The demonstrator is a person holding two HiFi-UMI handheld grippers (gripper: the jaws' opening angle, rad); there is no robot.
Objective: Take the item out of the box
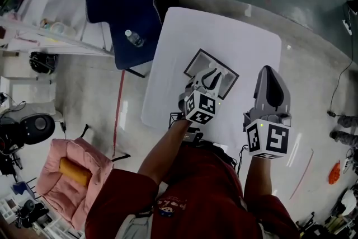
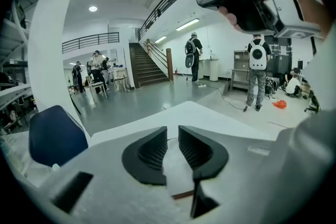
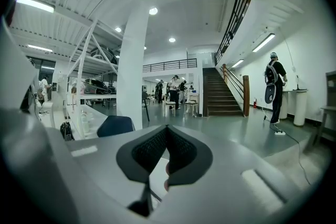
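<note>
Here we are at the white desk (image 1: 224, 25). A flat dark-rimmed box (image 1: 197, 64) lies open on it, a little toward the person's side of the middle. The left gripper (image 1: 211, 76) is right over that box, nose tilted down into it. Look along its jaws in the left gripper view and the left gripper (image 2: 173, 131) is slightly open: there is a narrow gap between the two ribbed black pads, with only pale surface showing through it and nothing pinched. A brownish edge shows just under the jaws. I can't make out the item in the box, because the jaws cover the middle.

The right gripper (image 1: 268, 69) hangs beside the box, off to the right and clear of it, pointing out across the desk. Its own view shows the right gripper (image 3: 167, 128) closed, the pads meeting at the tips and holding nothing.

Beyond the desk stands a navy chair (image 1: 126, 14) with a water bottle (image 1: 134, 38) on its seat.
</note>
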